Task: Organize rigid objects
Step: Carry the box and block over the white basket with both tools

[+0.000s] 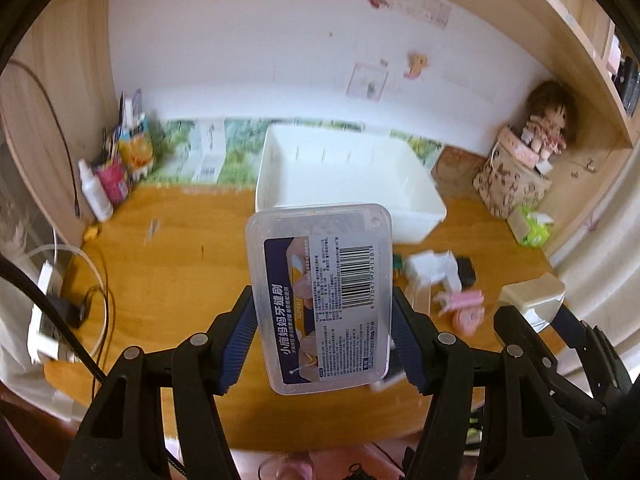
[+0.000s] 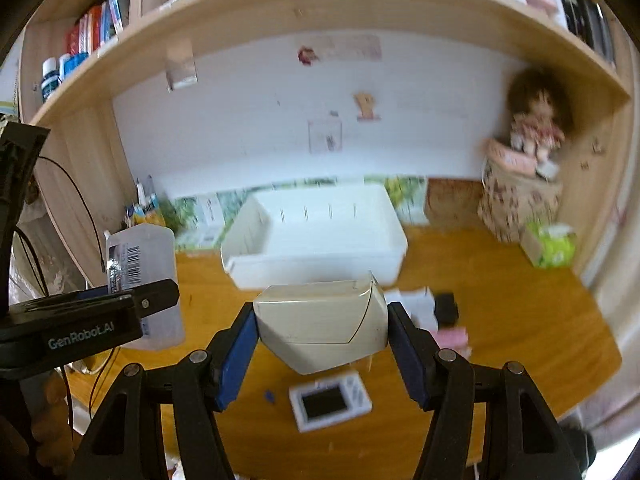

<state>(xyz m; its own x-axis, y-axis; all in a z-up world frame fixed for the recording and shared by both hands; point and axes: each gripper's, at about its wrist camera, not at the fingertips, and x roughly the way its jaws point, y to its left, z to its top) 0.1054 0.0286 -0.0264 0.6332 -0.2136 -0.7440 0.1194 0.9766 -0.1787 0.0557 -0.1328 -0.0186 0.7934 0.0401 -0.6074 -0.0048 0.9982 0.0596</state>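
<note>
Left wrist view: my left fingers (image 1: 324,340) pinch a clear plastic box (image 1: 320,296) by its long sides, lifted off the tabletop (image 1: 168,248) just short of the white bin (image 1: 348,184), presumably its destination. My right fingers (image 2: 320,344) clamp a beige case (image 2: 320,324) likewise, hovering before that bin.

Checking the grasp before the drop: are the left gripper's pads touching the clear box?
Touching. In the left wrist view, both blue pads press the sides of the clear box.

A bin (image 2: 316,236) sits behind a small device (image 2: 330,402) on the desk (image 2: 520,320).
</note>
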